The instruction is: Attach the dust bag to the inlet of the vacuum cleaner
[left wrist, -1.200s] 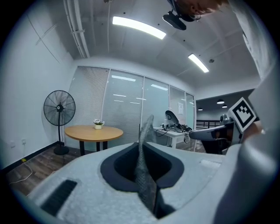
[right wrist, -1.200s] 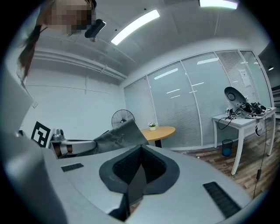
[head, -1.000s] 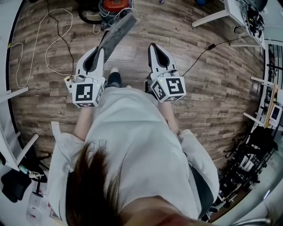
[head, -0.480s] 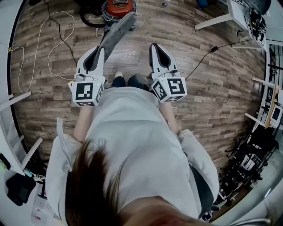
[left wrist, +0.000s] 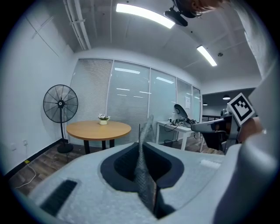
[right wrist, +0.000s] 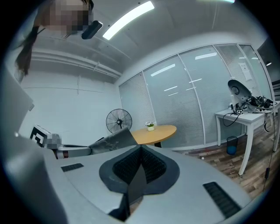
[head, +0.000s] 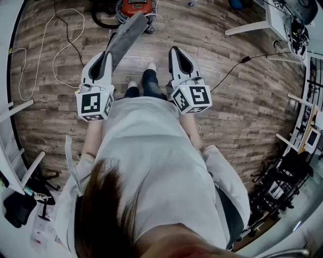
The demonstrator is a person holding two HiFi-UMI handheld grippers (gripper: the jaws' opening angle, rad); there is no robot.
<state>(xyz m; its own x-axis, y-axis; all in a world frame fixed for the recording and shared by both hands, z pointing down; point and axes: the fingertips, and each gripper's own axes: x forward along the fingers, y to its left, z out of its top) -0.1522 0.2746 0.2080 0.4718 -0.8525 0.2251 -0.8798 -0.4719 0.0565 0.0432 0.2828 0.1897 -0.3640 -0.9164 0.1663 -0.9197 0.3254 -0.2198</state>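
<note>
Dust bag [head: 126,36], one, in left gripper [head: 106,55], one vacuum cleaner [head: 134,6]

Wood-plank floor [head: 252,101], black cable [head: 246,59], standing fan [left wrist: 61,104], round wooden table [left wrist: 87,129] bearing small potted plant [left wrist: 103,118], white desk [right wrist: 256,114]

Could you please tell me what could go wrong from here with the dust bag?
The left gripper grips the grey dust bag by one edge only, the rest sticking out unsupported; it might slip or flop. The right gripper is shut and empty, so nothing steadies the bag's free end. A white cable loops on the floor near the vacuum cleaner, a possible trip hazard.
</note>
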